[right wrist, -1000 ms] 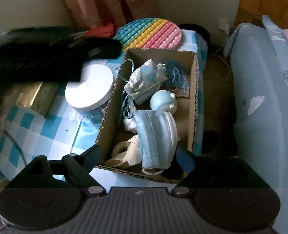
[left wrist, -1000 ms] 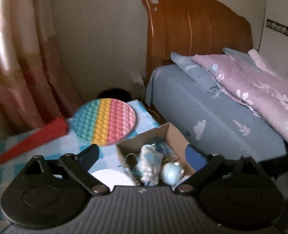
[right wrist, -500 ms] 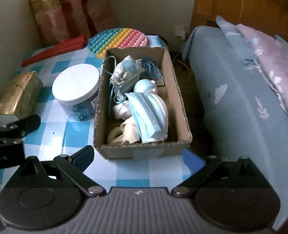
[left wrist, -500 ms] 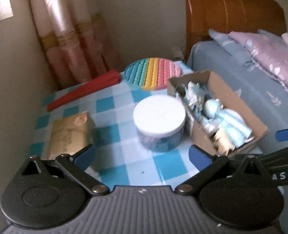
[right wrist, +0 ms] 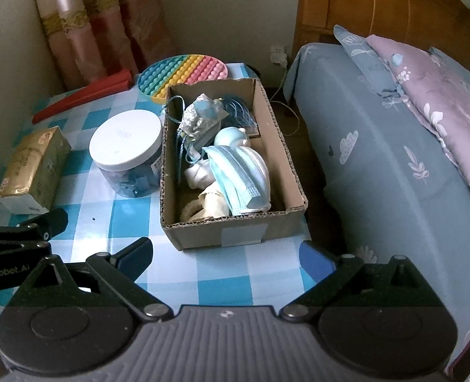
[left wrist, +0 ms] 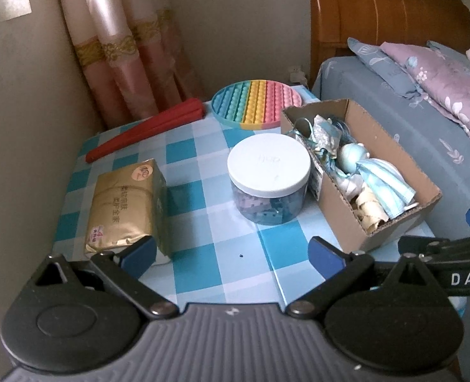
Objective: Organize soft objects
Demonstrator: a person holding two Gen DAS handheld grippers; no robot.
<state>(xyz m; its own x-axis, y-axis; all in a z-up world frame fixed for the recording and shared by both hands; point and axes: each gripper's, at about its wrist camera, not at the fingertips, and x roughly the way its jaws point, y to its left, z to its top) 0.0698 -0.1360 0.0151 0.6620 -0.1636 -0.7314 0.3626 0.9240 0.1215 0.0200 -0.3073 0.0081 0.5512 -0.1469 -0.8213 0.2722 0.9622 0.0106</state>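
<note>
Both tongs hung wide and empty over the checked table (left wrist: 203,248).
The right gripper (right wrist: 227,259) had just spread; the left gripper (left wrist: 231,256) gaped; a crumpled, pleated mask (right wrist: 238,175) lay in the cardboard box (right wrist: 235,232) at twelve o'clock.

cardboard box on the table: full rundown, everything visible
The cardboard box is an open-topped, rectangular tray of brown corrugated card with a pale tape patch on its near wall. It sits flat on the checked table, close to the edge facing the bed, beside the white-lidded jar. Its far end meets or overlaps the rainbow pop mat. Inside lie a blue face mask, a pale blue ball-like item, ribbons and cream fabric. Neither gripper touches it.
</note>
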